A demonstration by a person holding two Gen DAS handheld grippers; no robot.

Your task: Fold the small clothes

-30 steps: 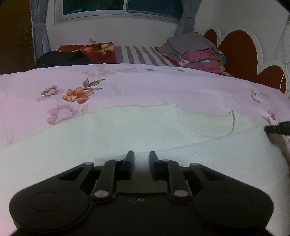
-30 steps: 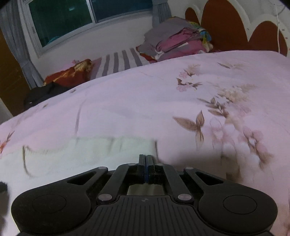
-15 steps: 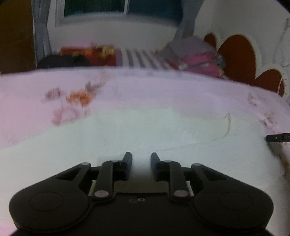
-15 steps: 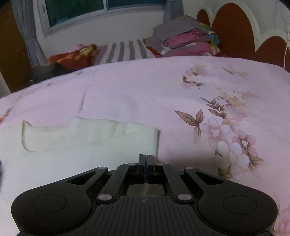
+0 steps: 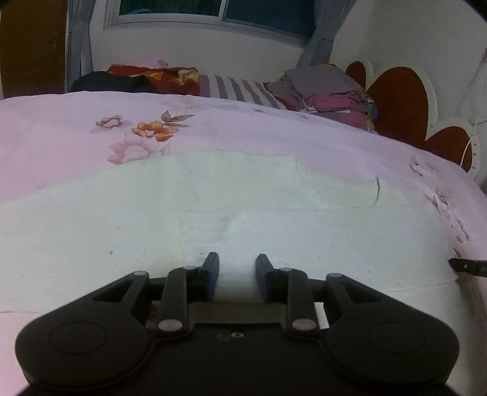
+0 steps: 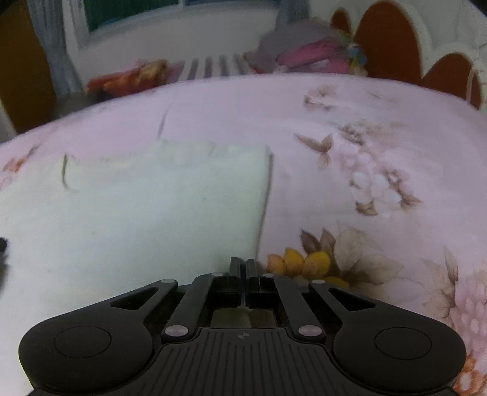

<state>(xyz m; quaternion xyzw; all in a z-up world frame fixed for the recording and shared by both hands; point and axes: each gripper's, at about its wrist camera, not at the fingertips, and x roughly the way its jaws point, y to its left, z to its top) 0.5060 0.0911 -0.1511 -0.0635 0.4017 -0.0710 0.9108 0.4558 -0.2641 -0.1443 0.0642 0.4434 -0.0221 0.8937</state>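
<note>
A white garment [image 5: 213,213] lies spread flat on a pink floral bedspread [image 5: 76,143], reaching across most of the lower half of the left wrist view. Its far part shows a folded-over layer with a curved dark-edged seam on the right side.

The left gripper [image 5: 237,274] sits low over the near part of the white garment with its jaws spread apart — white cloth shows in the gap between the two fingers [image 5: 211,268], but they do not close on it.

The right gripper [image 6: 243,268] has its jaws pressed together at the garment's near right corner, right where the white cloth's straight right edge meets the bedspread. A sliver of pale fabric seems to sit behind the closed tips, so it appears to be pinching the garment's edge — though the blur in this view makes that hard to confirm. The tip of the right gripper also shows at the far right edge of the left wrist view, beside the garment.

At the far side of the bed, a stack of folded clothes [image 5: 328,94] in grey and pink rests by a red scalloped headboard [image 5: 398,103]. A striped pillow [image 5: 240,90] and a red patterned cloth [image 5: 152,76] lie under the window [image 5: 213,12].
</note>
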